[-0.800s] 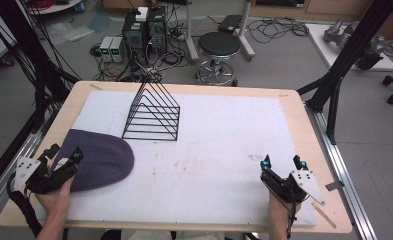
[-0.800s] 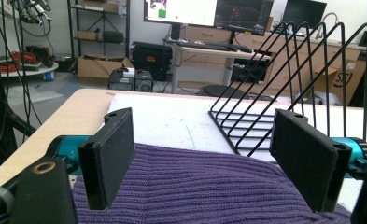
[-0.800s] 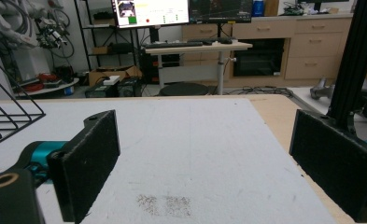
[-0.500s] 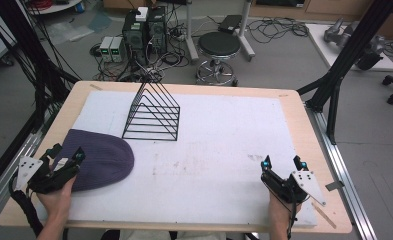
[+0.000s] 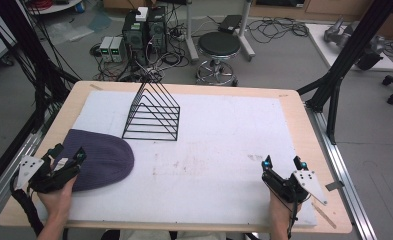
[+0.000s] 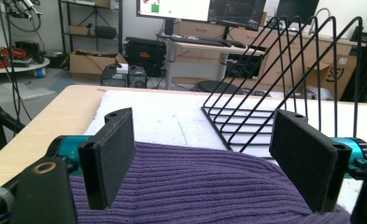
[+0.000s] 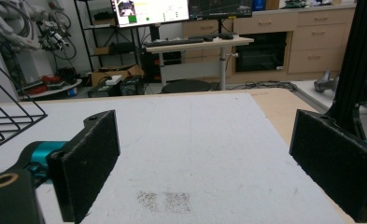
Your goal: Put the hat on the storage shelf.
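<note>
Your left claw (image 5: 66, 156) hides the near left edge of the purple knit hat (image 5: 101, 159), jaws spread wide above it, gripping nothing. The hat lies flat on the table (image 5: 224, 140) beside the empty black wire rack (image 5: 151, 111). Your right claw (image 5: 283, 164) gapes wide, empty, well apart

One purple knitted beanie (image 5: 101, 159) lying at eight o'clock, one black wire rack (image 5: 152, 112) standing at eleven o'clock, one white mat (image 5: 224, 160) covering one table (image 5: 294, 102), possibly one stool (image 5: 219, 47) sitting beyond, two grippers showing.
</note>
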The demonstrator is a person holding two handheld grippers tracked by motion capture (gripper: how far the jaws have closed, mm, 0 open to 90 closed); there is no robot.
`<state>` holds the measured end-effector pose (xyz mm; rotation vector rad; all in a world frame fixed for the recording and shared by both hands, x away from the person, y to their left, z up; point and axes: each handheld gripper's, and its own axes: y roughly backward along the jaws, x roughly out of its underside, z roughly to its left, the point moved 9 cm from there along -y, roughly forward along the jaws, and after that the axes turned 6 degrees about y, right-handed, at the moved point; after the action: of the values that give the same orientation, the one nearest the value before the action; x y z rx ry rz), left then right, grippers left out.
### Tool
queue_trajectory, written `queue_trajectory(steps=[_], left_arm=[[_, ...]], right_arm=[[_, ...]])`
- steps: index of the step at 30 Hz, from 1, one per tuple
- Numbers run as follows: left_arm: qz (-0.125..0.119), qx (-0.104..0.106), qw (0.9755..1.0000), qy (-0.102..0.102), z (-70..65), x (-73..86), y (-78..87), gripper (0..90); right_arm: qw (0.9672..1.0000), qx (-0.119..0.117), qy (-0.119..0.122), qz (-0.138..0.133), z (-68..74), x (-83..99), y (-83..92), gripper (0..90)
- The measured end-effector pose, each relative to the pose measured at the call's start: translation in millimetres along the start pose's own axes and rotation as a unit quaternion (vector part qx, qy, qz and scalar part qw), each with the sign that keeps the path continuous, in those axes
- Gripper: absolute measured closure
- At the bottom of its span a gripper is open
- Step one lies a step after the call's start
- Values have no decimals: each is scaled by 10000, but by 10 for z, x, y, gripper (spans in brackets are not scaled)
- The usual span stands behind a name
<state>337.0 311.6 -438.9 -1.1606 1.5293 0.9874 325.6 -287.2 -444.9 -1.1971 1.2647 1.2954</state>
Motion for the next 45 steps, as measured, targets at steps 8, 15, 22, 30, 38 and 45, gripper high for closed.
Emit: queue_trajectory(steps=[8,15,22,30,38,45], left_arm=[[221,274,9991,-215,-142,-34,-62,229],[661,535,9958,-344,-321,8,-141,231],[1269,1101,9831,-722,-577,97,-190,237],[1761,1283,9714,-946,-699,208,-215,237],[2352,1266,9586,-989,-717,367,-246,237],[2856,1420,9426,-985,-780,493,-249,221]], right_arm=[[10000,-72,12,52,15,20,-21,78],[9998,-155,23,76,33,30,-42,78],[9998,-174,11,89,31,36,-45,78],[9994,-249,213,86,80,27,-53,78],[9993,-279,221,87,90,27,-59,77],[9993,-290,203,83,90,27,-59,77]])
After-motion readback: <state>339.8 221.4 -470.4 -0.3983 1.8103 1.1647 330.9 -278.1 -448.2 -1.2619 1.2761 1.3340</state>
